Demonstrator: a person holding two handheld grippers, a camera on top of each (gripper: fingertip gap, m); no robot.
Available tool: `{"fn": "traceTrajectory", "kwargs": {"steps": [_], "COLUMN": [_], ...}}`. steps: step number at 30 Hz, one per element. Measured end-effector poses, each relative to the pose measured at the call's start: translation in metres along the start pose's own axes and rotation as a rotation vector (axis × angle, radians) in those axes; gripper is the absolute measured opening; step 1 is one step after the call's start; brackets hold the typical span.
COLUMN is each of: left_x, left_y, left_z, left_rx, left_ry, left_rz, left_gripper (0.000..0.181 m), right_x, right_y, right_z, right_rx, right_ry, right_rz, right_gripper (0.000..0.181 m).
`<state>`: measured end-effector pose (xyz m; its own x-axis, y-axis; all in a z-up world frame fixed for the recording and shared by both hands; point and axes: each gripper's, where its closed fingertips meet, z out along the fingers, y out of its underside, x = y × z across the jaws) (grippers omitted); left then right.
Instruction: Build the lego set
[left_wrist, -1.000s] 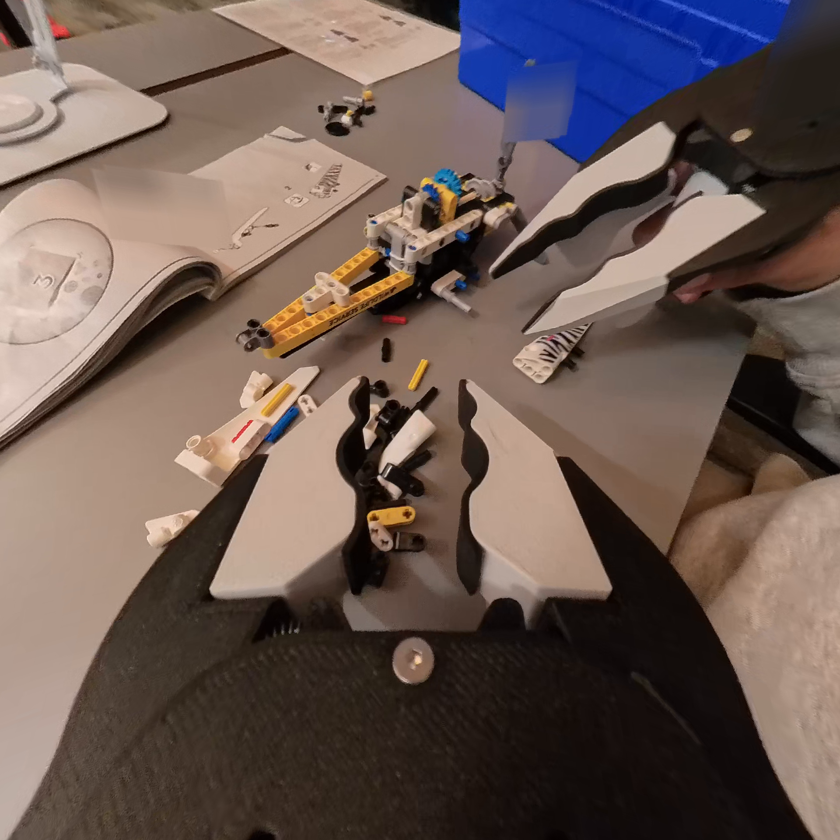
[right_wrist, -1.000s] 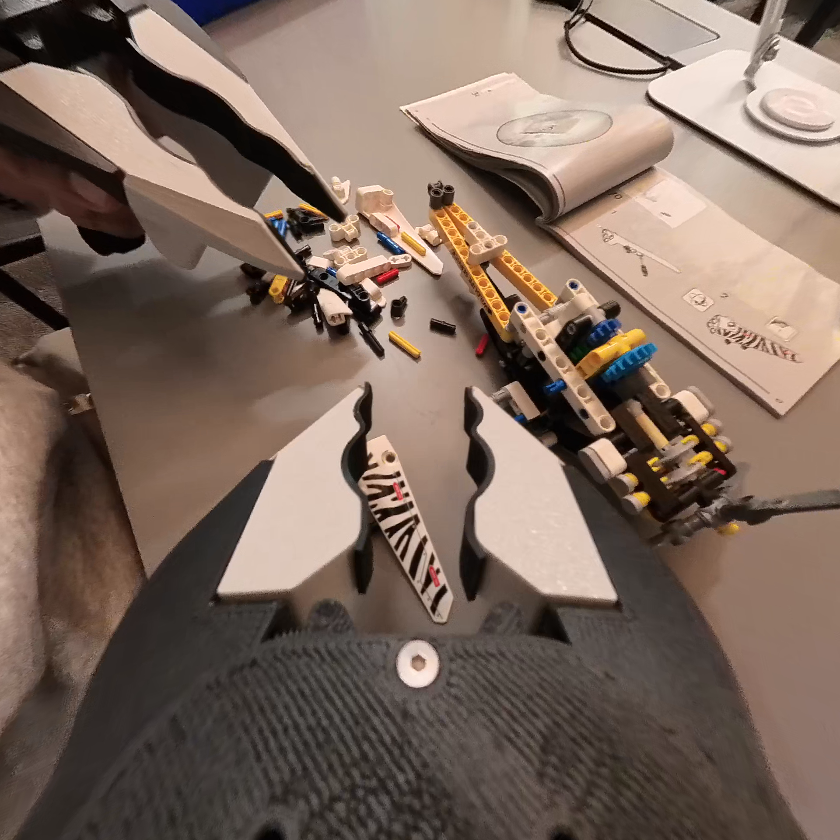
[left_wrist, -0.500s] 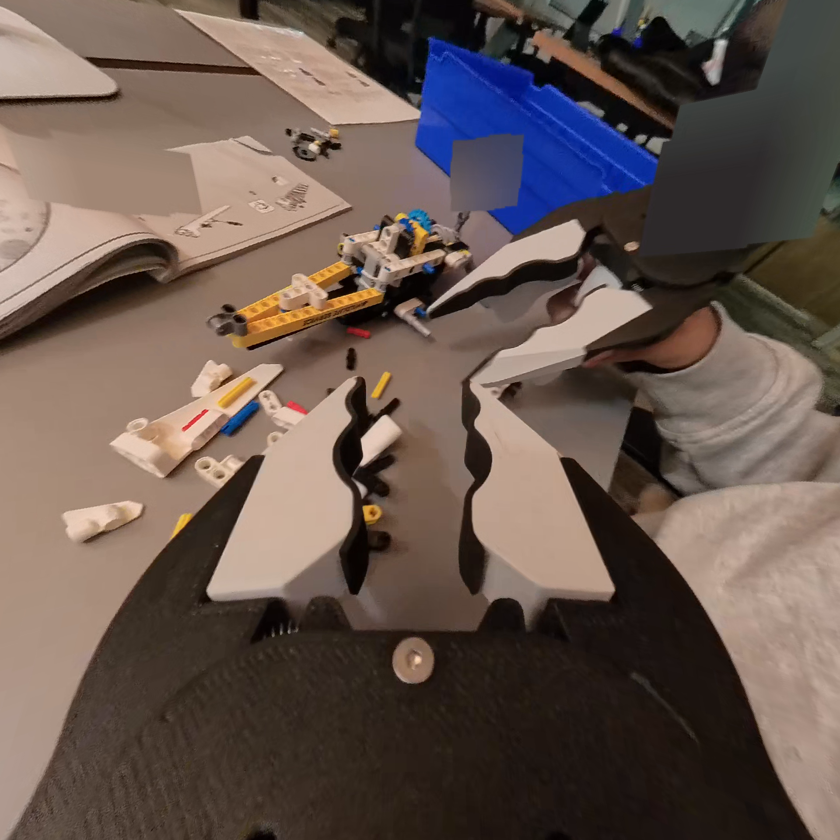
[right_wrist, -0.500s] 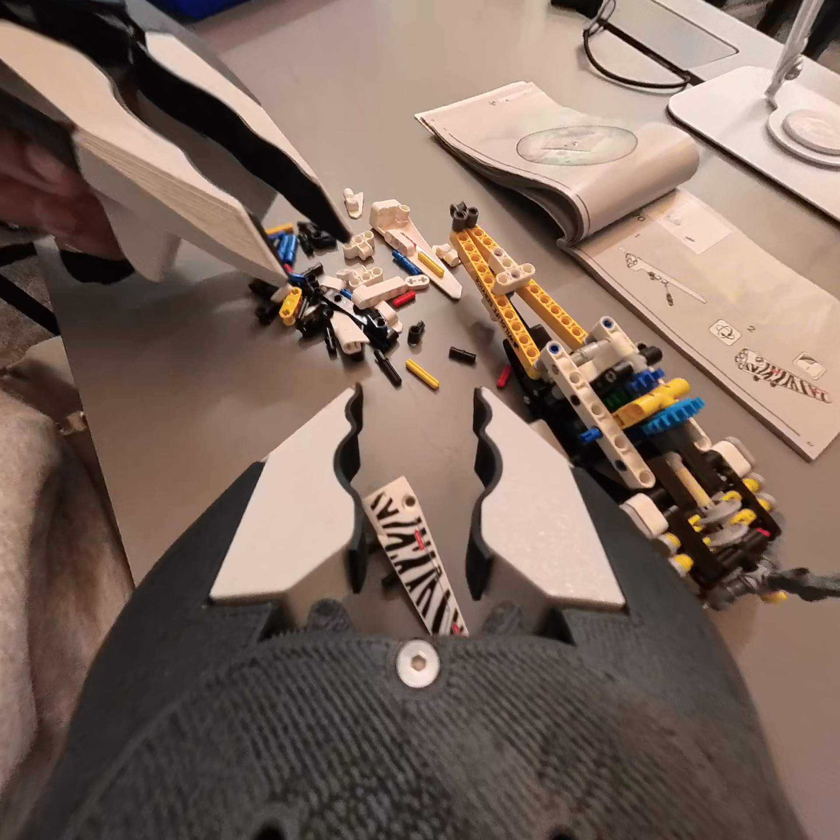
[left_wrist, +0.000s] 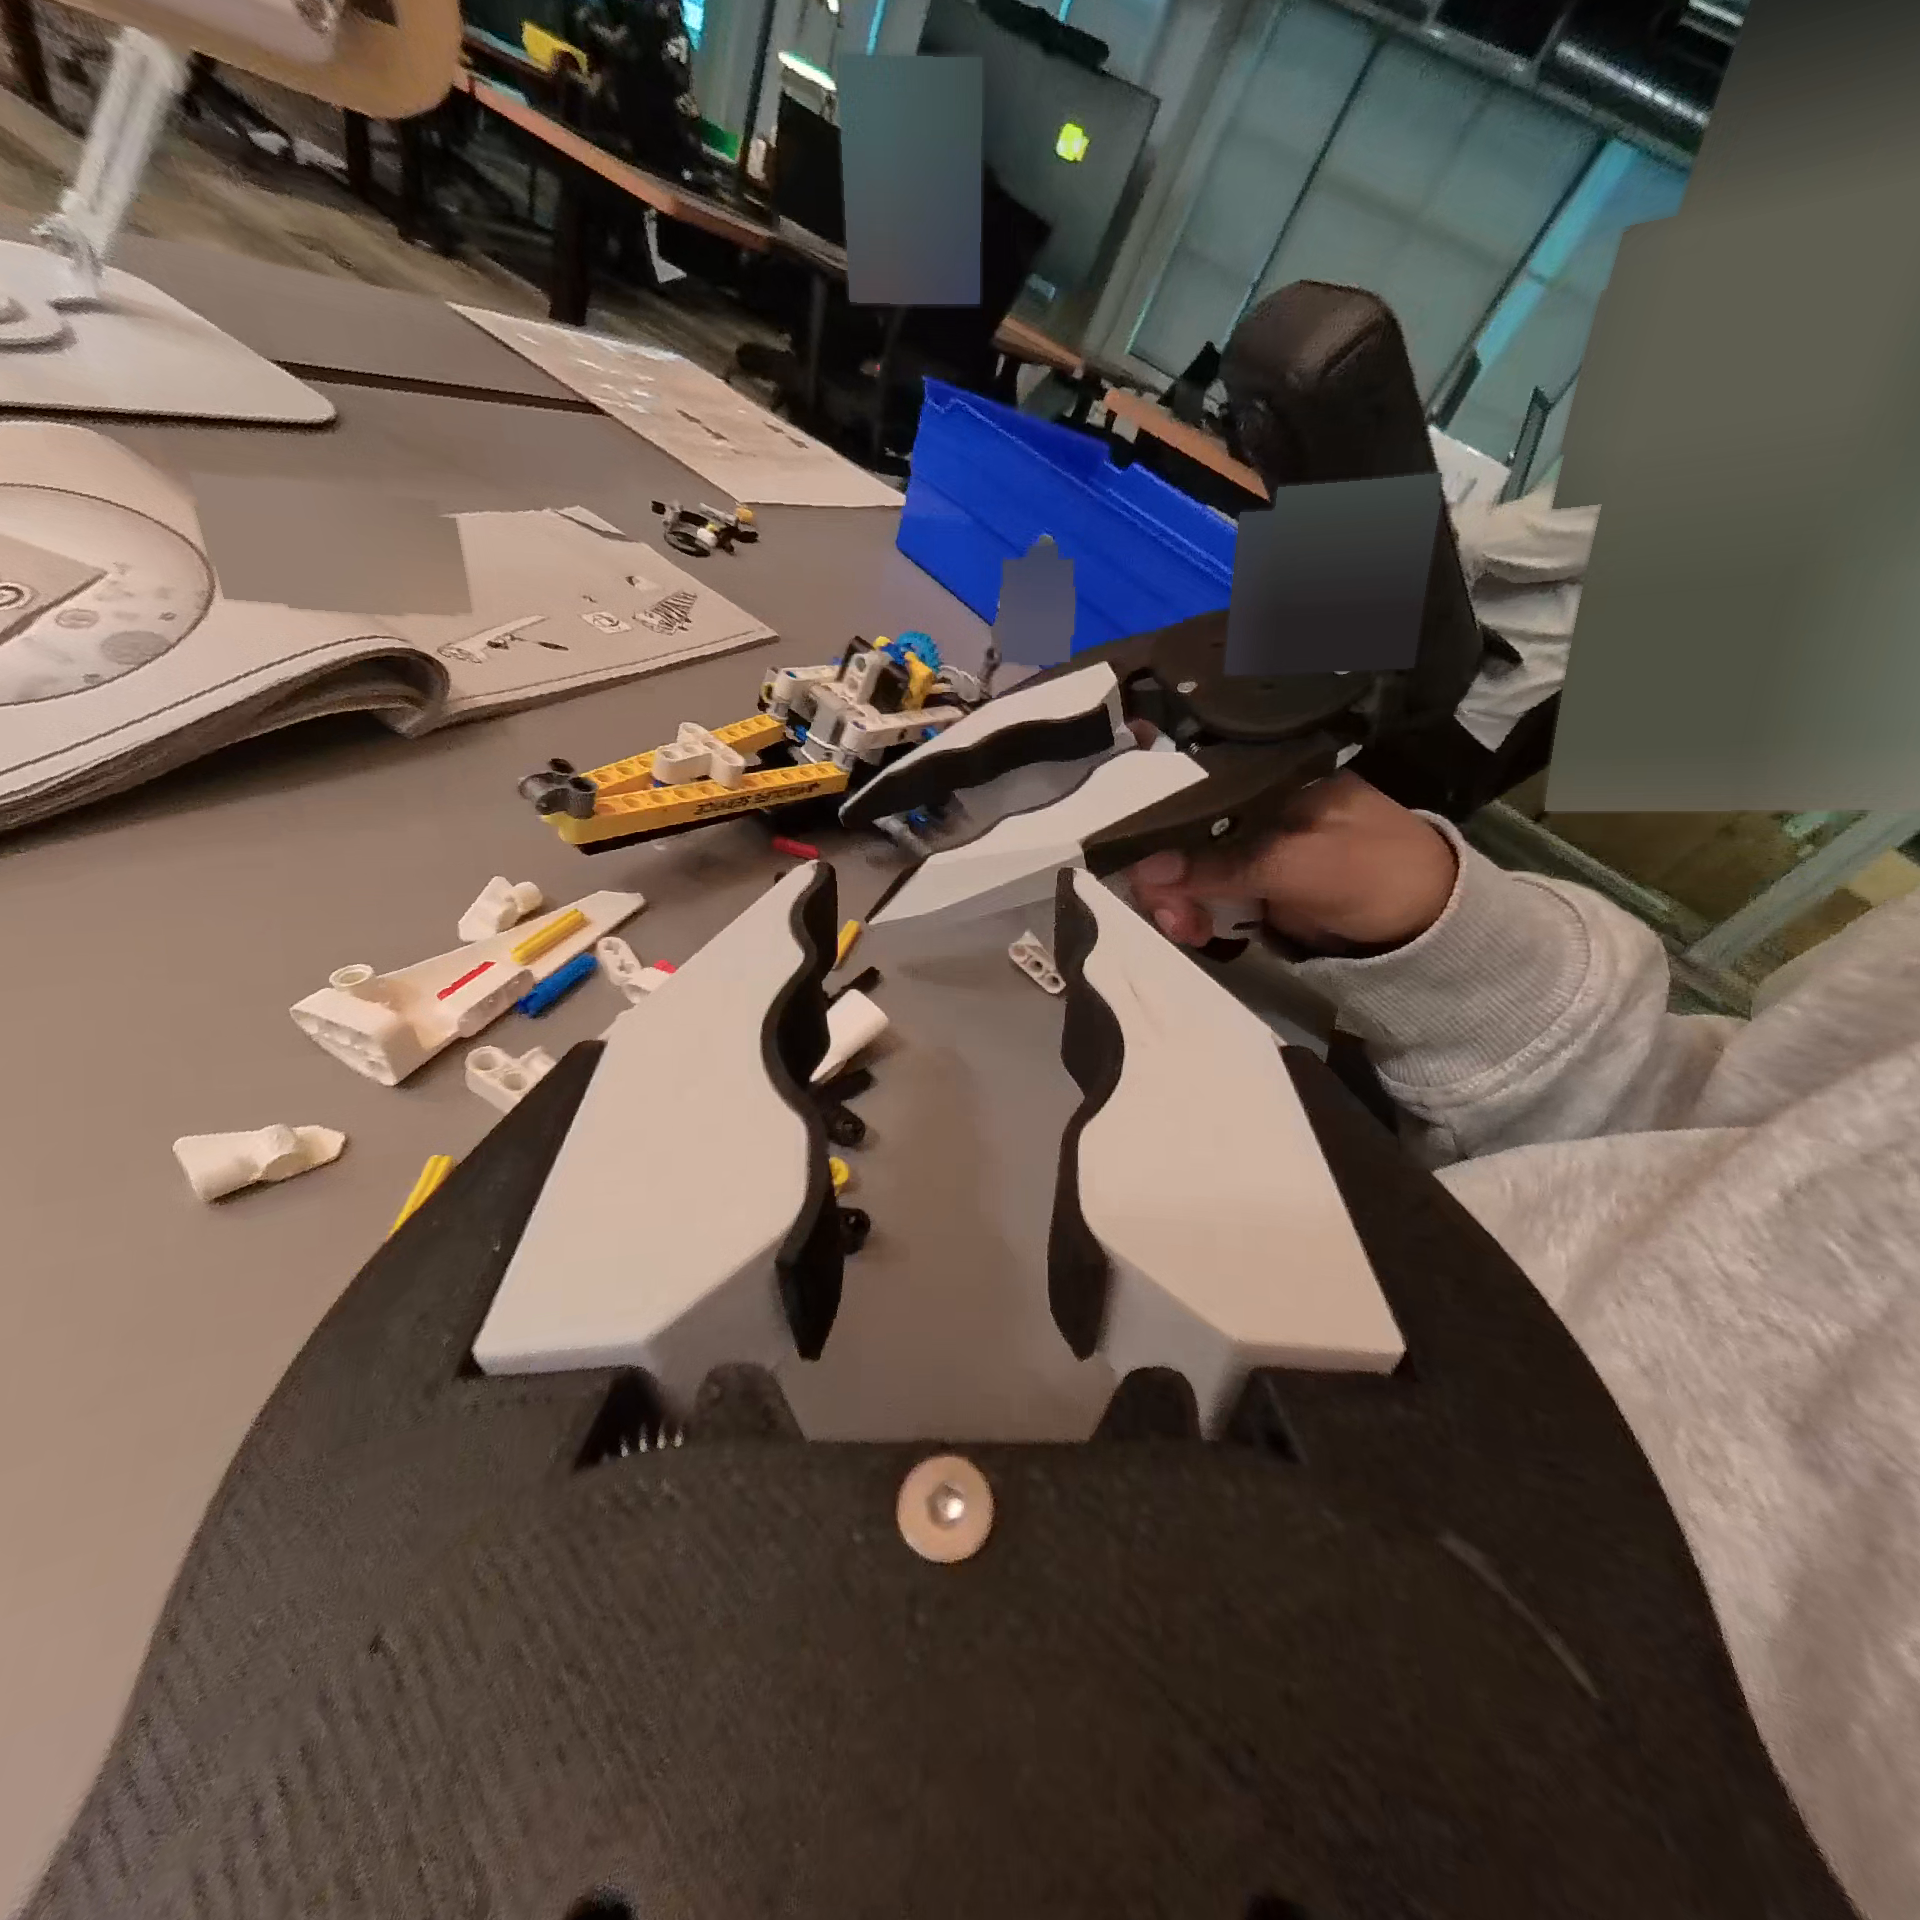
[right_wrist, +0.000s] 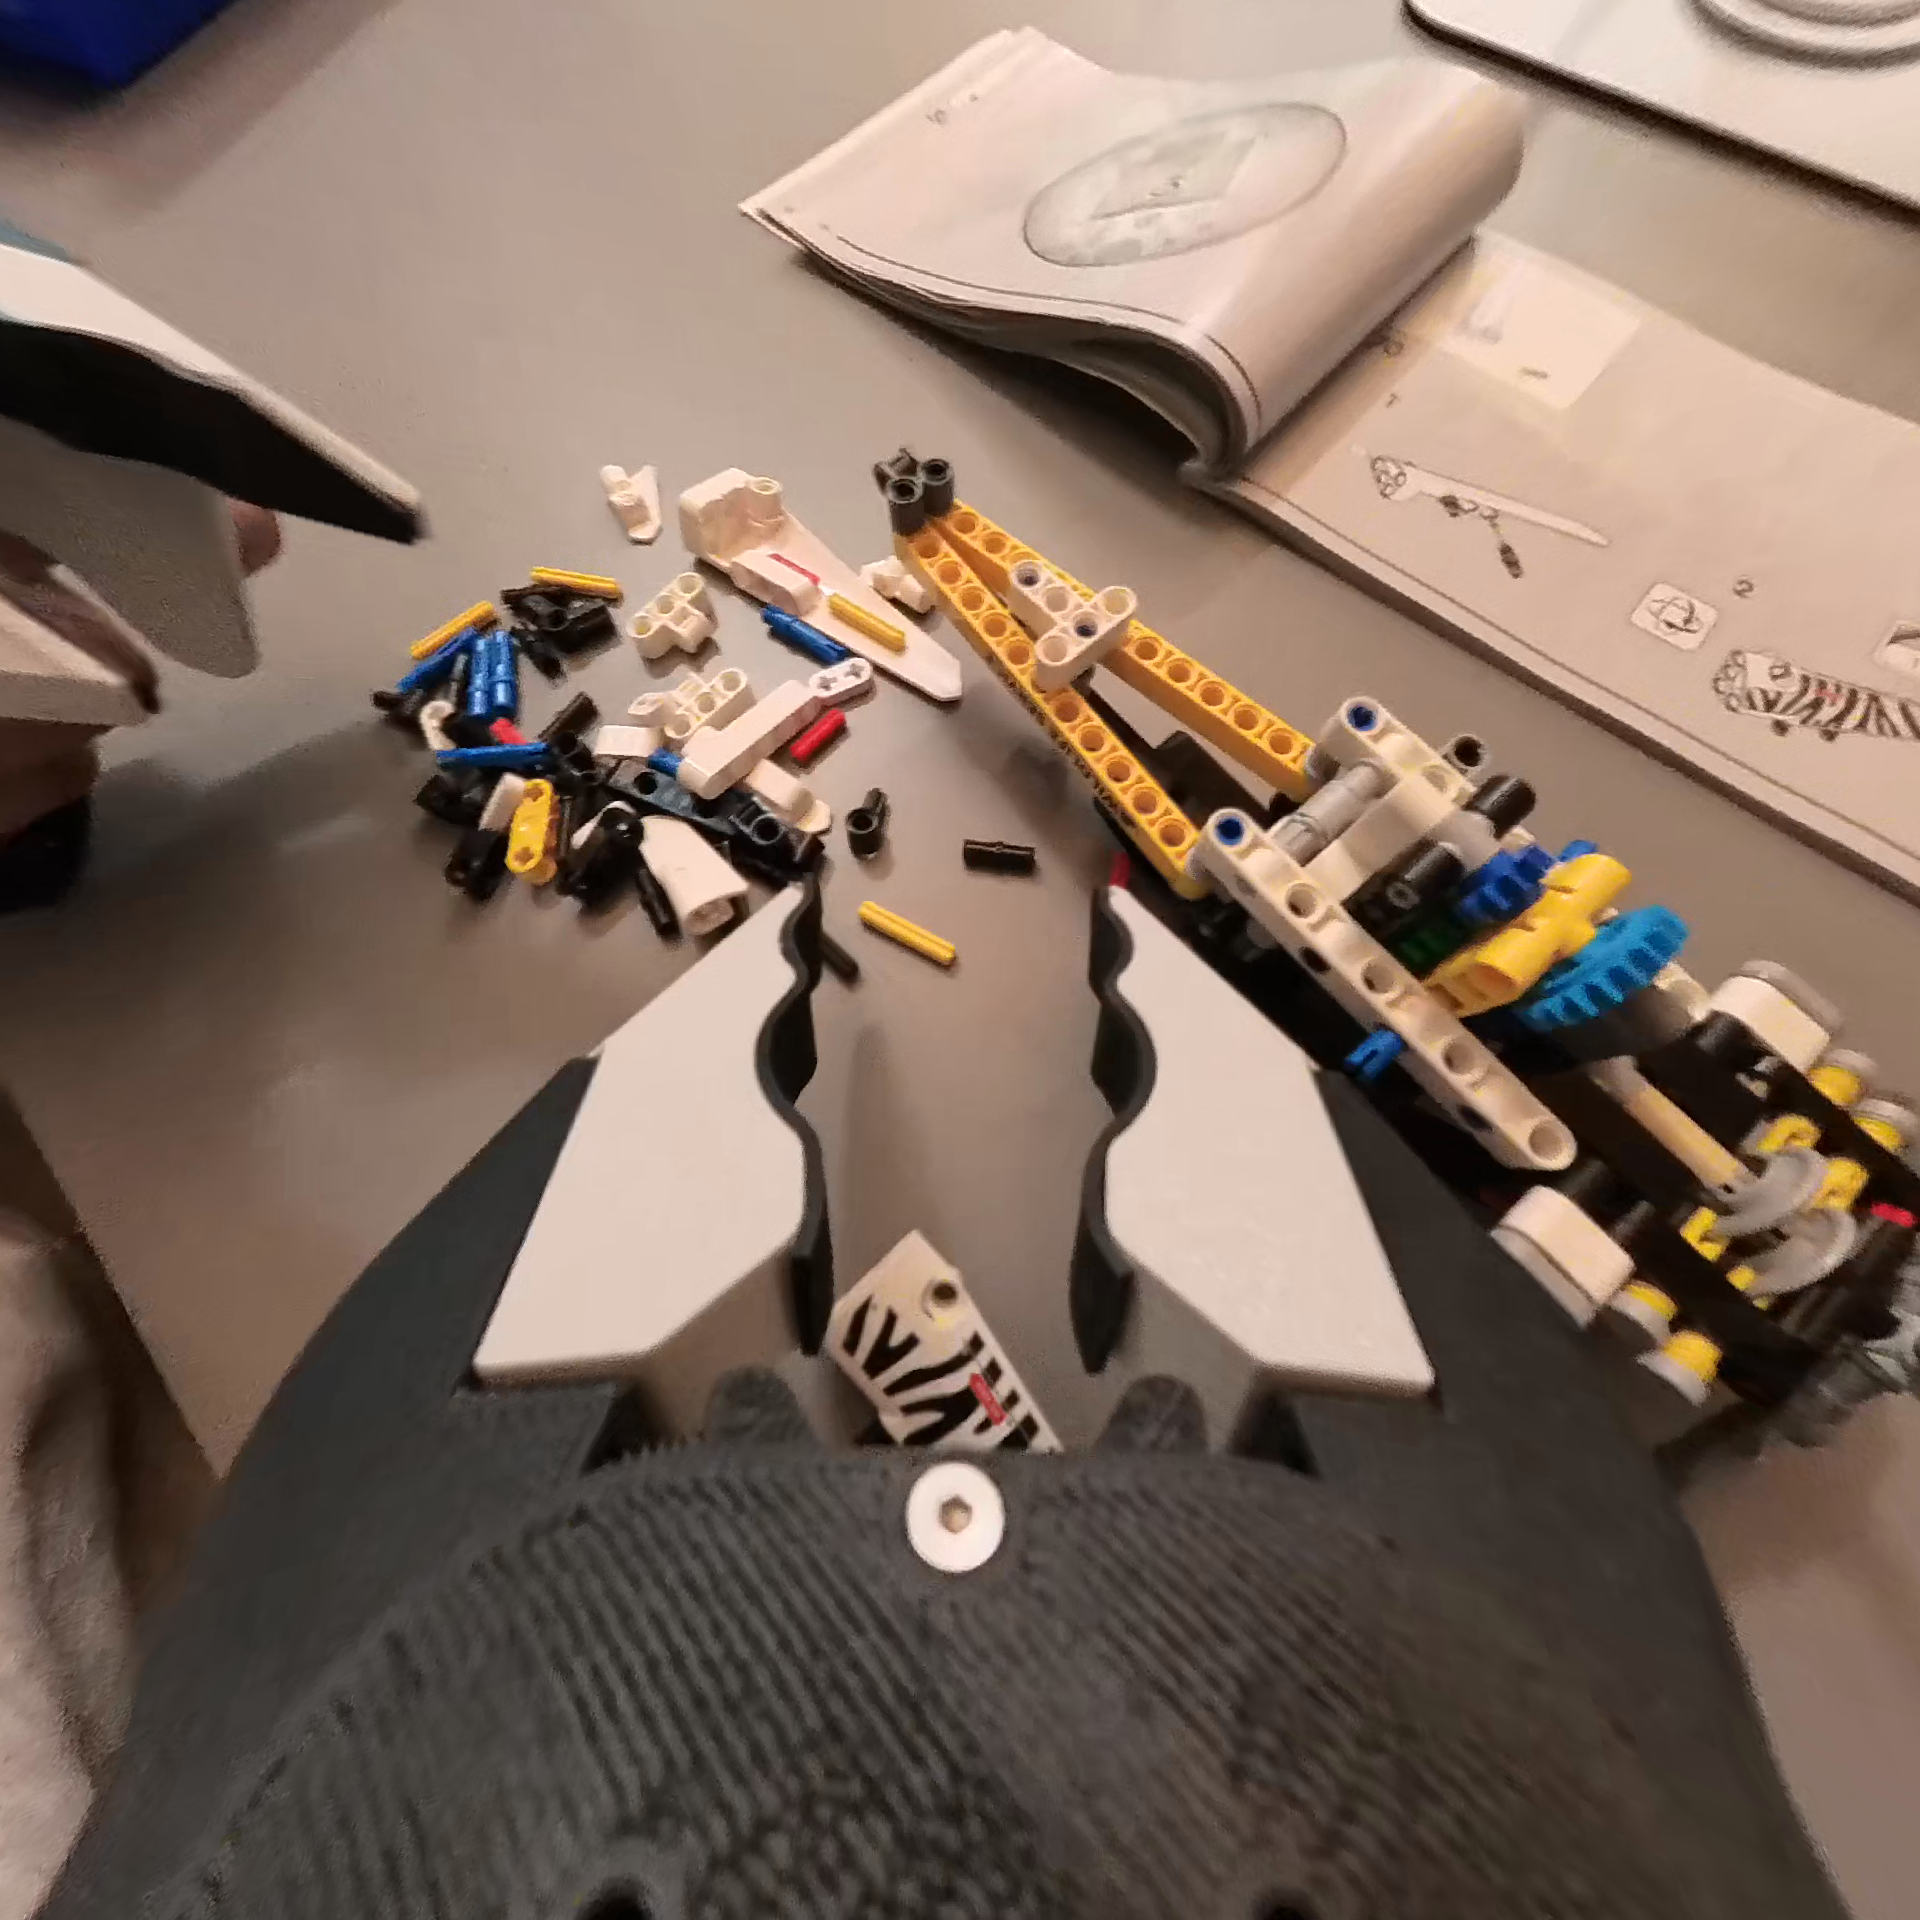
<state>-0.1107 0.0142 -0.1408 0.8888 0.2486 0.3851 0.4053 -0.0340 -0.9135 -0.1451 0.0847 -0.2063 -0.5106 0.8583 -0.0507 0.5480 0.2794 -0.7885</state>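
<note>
The half-built yellow, white and black lego model (right_wrist: 1299, 883) lies on the grey table; it also shows in the left wrist view (left_wrist: 727, 769). My right gripper (right_wrist: 951, 904) is open and empty, just left of the model, and a zebra-striped panel (right_wrist: 935, 1371) lies on the table between its finger bases. A pile of small loose pieces (right_wrist: 603, 758) and a white wing panel (right_wrist: 810, 592) lie ahead of it. My left gripper (left_wrist: 945, 883) is open and empty, raised over the pile. The right gripper (left_wrist: 860, 868) shows just beyond its tips.
An open instruction booklet (right_wrist: 1195, 229) lies behind the model, also seen at far left (left_wrist: 208, 644). A blue bin (left_wrist: 1039, 520) stands at the table's far edge. A white lamp base (left_wrist: 135, 353) sits at the back left. A small white piece (left_wrist: 255, 1158) lies apart.
My left gripper has risen and tilted up, so the room behind now shows. My right gripper has moved forward over the zebra panel, closer to the pile. Both stay open.
</note>
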Motion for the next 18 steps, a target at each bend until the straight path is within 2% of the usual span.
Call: {"fn": "traceTrajectory", "kwargs": {"steps": [4, 10, 13, 18], "left_x": [-0.004, -0.006, -0.009, -0.011], "left_y": [-0.01, -0.023, -0.026, -0.027], "left_z": [-0.012, -0.026, -0.029, -0.03], "left_rx": [0.097, 0.217, 0.237, 0.251], "left_ry": [0.042, 0.048, 0.057, 0.058], "left_rz": [-0.058, -0.046, -0.073, -0.092], "left_gripper": [0.041, 0.038, 0.038, 0.038], "right_x": [0.004, 0.013, 0.016, 0.012], "right_y": [0.003, 0.007, 0.007, 0.007], "right_z": [0.009, 0.018, 0.022, 0.025], "right_rx": [-0.051, -0.126, -0.146, -0.151], "right_ry": [0.034, 0.143, 0.168, 0.127], "right_rz": [0.043, 0.024, 0.019, 0.051], "right_gripper": [0.048, 0.044, 0.042, 0.04]}}
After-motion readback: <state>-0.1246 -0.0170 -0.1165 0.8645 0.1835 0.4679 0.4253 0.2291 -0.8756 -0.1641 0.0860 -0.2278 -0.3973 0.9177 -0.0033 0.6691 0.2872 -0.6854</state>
